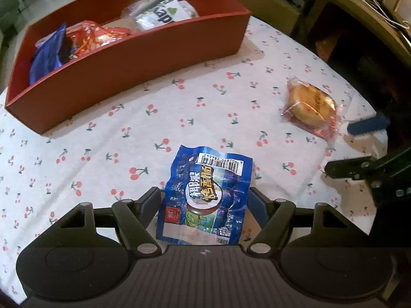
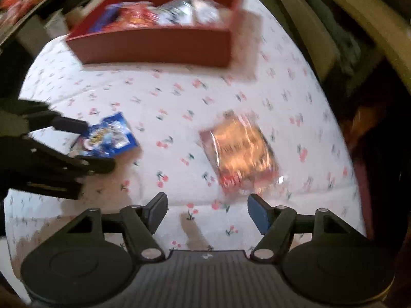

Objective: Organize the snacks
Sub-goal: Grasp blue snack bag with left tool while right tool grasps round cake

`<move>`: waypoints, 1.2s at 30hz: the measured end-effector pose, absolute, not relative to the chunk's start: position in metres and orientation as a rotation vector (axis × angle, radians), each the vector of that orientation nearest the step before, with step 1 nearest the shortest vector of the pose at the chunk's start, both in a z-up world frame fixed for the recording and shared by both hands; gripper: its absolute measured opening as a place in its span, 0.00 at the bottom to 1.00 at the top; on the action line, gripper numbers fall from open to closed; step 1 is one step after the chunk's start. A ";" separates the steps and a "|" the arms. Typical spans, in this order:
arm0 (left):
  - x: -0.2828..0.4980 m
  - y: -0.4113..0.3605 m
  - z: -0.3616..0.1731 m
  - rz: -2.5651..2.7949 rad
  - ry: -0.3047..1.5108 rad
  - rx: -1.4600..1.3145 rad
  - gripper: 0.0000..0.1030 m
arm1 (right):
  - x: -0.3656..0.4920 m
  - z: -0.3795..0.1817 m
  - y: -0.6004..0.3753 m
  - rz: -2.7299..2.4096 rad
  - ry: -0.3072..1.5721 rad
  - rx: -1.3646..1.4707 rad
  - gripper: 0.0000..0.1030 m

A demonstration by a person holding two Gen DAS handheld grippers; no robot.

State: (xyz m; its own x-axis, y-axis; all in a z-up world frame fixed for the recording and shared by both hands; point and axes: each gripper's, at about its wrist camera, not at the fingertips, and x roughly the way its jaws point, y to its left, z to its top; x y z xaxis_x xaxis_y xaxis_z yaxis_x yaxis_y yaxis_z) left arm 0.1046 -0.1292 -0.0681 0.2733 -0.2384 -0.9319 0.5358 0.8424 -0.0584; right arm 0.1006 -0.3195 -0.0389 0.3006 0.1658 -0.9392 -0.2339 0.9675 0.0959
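The left gripper [image 1: 205,200] fingers clamp the blue foil snack packet [image 1: 205,200]. The right gripper [image 2: 206,210] fingers stand apart, empty, near the clear-wrapped golden pastry [image 2: 241,151] on the cherry-print counter [image 2: 167,97]; the red cardboard box [image 1: 123,61] sits far left.

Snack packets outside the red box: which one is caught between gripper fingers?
The blue packet, printed with a barcode, sits between the left gripper fingers. The orange pastry packet lies loose on the cherry tablecloth, no fingers around it.

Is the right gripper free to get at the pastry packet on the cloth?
Probably yes. The right gripper is open with nothing between its fingers, and the pastry packet lies just ahead of it on bare cloth. The left gripper, shut on the blue packet, is off to the side.
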 end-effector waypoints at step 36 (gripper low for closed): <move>0.101 -0.123 -0.073 -0.414 1.153 0.278 0.73 | 0.129 -0.055 -0.288 0.262 1.208 -0.142 0.76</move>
